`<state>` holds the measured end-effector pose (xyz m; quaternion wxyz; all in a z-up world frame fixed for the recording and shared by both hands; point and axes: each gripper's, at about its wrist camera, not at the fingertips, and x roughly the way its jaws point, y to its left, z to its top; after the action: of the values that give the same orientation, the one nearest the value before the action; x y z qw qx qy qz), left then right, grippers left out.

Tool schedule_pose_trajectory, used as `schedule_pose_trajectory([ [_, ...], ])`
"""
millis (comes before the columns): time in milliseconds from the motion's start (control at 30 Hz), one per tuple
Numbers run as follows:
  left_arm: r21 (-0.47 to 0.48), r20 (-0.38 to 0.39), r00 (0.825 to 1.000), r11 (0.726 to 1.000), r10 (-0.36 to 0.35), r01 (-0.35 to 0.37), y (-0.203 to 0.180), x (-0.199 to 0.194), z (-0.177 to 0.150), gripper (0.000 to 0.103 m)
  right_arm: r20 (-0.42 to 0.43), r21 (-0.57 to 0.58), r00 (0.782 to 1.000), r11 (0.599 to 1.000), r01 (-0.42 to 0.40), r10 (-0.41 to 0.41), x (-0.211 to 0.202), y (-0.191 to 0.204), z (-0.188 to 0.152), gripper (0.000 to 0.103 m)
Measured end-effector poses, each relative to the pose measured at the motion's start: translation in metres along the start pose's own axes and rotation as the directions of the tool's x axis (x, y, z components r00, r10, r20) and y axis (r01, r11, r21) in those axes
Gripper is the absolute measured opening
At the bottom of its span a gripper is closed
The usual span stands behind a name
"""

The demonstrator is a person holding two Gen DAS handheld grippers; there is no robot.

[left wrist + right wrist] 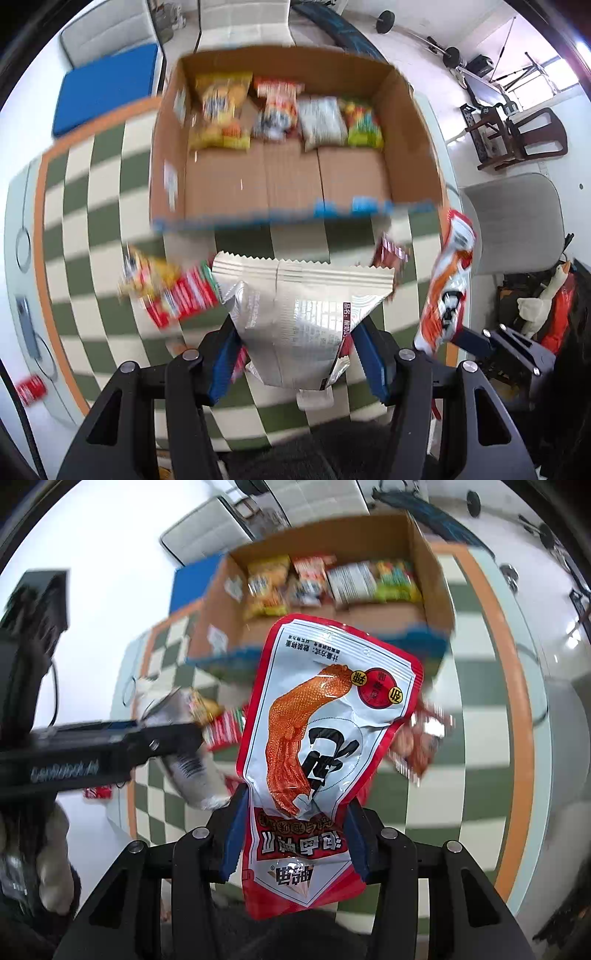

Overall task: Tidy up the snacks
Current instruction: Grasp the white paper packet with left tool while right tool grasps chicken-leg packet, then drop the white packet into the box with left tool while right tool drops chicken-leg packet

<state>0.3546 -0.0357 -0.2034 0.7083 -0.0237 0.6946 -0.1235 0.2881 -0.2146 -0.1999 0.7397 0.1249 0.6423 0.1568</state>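
The left gripper (295, 354) is clamped on a silver snack packet (295, 314); the right gripper (293, 834) pinches a red-and-white packet (317, 738); cardboard box (280, 184) lies ahead of both

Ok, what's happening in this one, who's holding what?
A person is sorting snacks with both hands full. The left hand-held gripper is shut on a silver foil snack packet, and the right hand-held gripper is shut on a red-and-white pouch printed with an orange claw. Both are held above the green-and-cream checkered table, in front of the open cardboard box, which has four packets along its far wall.
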Motion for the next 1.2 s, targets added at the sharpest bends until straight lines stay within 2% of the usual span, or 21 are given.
schedule_pose_trajectory([
  [133, 0.002, -0.033, 0.999, 1.0, 0.003, -0.003, 0.001, 0.003, 0.062, 0.056, 0.033, -0.019, 0.999, 1.0, -0.003, 0.004, -0.004, 0.005, 0.043, 0.05],
  [200, 0.006, -0.077, 0.997, 1.0, -0.005, 0.006, 0.001, 0.014, 0.091, 0.056, 0.042, -0.031, 0.999, 0.999, 0.012, -0.011, 0.001, 0.008, 0.074, 0.05],
  [367, -0.035, -0.218, 0.975, 0.999, -0.042, 0.036, 0.007, 0.059, 0.151, 0.056, 0.023, -0.015, 0.999, 0.999, 0.043, -0.042, 0.018, -0.006, 0.142, 0.05],
  [467, -0.056, -0.254, 0.966, 0.998, -0.042, 0.029, 0.011, 0.078, 0.172, 0.056, -0.008, -0.003, 0.998, 0.998, 0.066, -0.066, 0.039, -0.016, 0.17, 0.05],
  [667, -0.053, -0.291, 0.957, 0.999, -0.019, 0.004, 0.01, 0.102, 0.192, 0.056, -0.083, 0.004, 0.989, 0.992, 0.125, -0.124, 0.082, -0.037, 0.208, 0.05],
  [900, -0.028, -0.302, 0.953, 0.999, 0.006, -0.015, 0.004, 0.107, 0.198, 0.056, -0.158, 0.03, 0.98, 0.992, 0.124, -0.117, 0.113, -0.056, 0.219, 0.052],
  [1033, -0.045, -0.288, 0.958, 0.999, 0.005, -0.018, 0.003, 0.103, 0.195, 0.056, -0.184, 0.02, 0.971, 0.987, 0.161, -0.155, 0.121, -0.057, 0.222, 0.061],
  [1100, -0.054, -0.278, 0.961, 0.998, 0.002, -0.018, 0.004, 0.1, 0.192, 0.056, -0.185, 0.035, 0.973, 0.988, 0.149, -0.14, 0.122, -0.058, 0.222, 0.066],
  [1167, -0.061, -0.27, 0.963, 0.998, -0.005, -0.012, 0.006, 0.095, 0.188, 0.056, -0.181, 0.044, 0.973, 0.987, 0.153, -0.142, 0.122, -0.06, 0.222, 0.082],
  [1200, -0.064, -0.266, 0.964, 0.998, -0.006, -0.011, 0.007, 0.094, 0.187, 0.056, -0.178, 0.046, 0.974, 0.987, 0.154, -0.144, 0.121, -0.06, 0.221, 0.083],
])
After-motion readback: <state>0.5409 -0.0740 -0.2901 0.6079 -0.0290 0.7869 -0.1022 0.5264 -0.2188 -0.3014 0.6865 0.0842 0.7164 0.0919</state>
